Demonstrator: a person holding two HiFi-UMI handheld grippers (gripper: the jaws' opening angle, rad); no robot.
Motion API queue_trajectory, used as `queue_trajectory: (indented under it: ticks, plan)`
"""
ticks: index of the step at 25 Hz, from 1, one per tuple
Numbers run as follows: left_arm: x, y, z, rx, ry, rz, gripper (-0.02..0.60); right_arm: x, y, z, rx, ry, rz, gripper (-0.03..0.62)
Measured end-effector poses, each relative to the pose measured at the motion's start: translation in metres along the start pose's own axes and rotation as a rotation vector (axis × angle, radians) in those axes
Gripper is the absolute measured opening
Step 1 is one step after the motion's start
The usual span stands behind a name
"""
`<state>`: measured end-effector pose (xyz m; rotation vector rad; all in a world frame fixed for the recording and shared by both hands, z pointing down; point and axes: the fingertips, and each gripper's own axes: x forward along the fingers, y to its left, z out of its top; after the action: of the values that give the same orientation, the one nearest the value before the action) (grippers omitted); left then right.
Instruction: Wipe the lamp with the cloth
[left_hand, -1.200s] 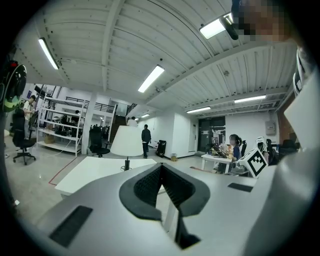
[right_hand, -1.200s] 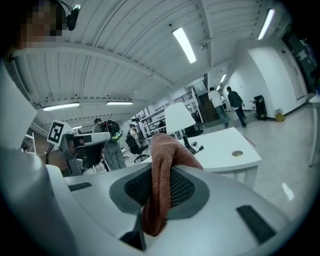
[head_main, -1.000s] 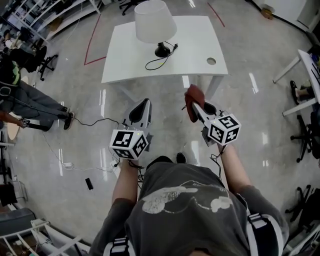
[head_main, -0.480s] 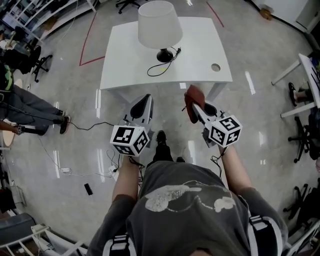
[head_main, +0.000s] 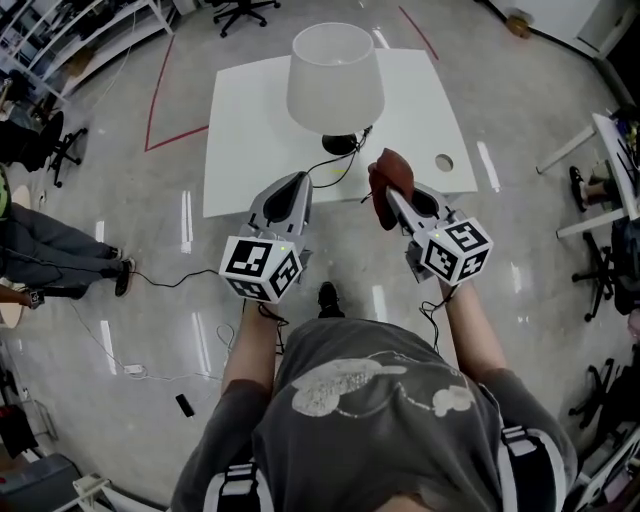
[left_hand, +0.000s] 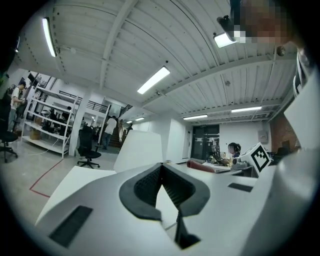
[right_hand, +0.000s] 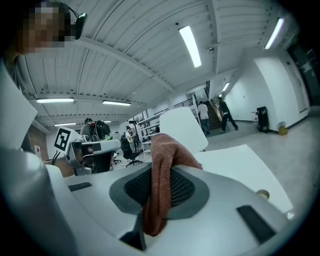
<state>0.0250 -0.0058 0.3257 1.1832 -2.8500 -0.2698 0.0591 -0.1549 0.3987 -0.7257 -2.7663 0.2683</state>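
Observation:
A table lamp with a white shade (head_main: 335, 76) and a black base (head_main: 343, 144) stands on a white table (head_main: 240, 110) ahead of me; its shade shows in the left gripper view (left_hand: 140, 152) and the right gripper view (right_hand: 182, 128). My right gripper (head_main: 385, 196) is shut on a red-brown cloth (head_main: 386, 186), which drapes over its jaws (right_hand: 162, 177), just short of the table's near edge. My left gripper (head_main: 298, 181) is shut with nothing in it, its tip over the table's near edge, below the shade.
The lamp's black cord (head_main: 333, 170) loops on the table toward its near edge. A round cable hole (head_main: 444, 162) is in the table's right part. Office chairs (head_main: 60, 145) and a seated person's legs (head_main: 45, 265) are at the left; another desk (head_main: 612, 165) is at the right.
I have walked closer to the table: the lamp and table now lie nearer and both grippers have come up to the table's near edge. The cloth stays in the right gripper.

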Motion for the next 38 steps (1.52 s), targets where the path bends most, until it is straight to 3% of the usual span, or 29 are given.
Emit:
queue_trajectory:
  ticks: [9,14,21,32,35,38]
  plan:
    - [0.039,0.055,0.029,-0.002,-0.023,-0.066,0.006,0.069,0.011,0.105,-0.102,-0.141,0.005,0.058]
    - [0.056,0.069,0.028,-0.01,-0.007,-0.127,0.006,0.099,-0.003,0.126,-0.113,-0.163,-0.05,0.058]
    - [0.063,0.086,0.017,-0.036,0.011,-0.155,0.006,0.117,-0.017,0.08,-0.021,-0.098,-0.098,0.058]
    - [0.082,0.092,-0.011,-0.082,0.07,-0.098,0.006,0.103,-0.048,-0.014,0.028,0.11,-0.123,0.058]
    - [0.089,0.089,-0.016,-0.089,0.073,-0.069,0.008,0.09,-0.068,-0.019,0.035,0.127,-0.131,0.058]
    - [0.097,0.088,-0.009,-0.091,0.053,-0.035,0.006,0.078,-0.089,0.002,0.031,0.097,-0.132,0.058]
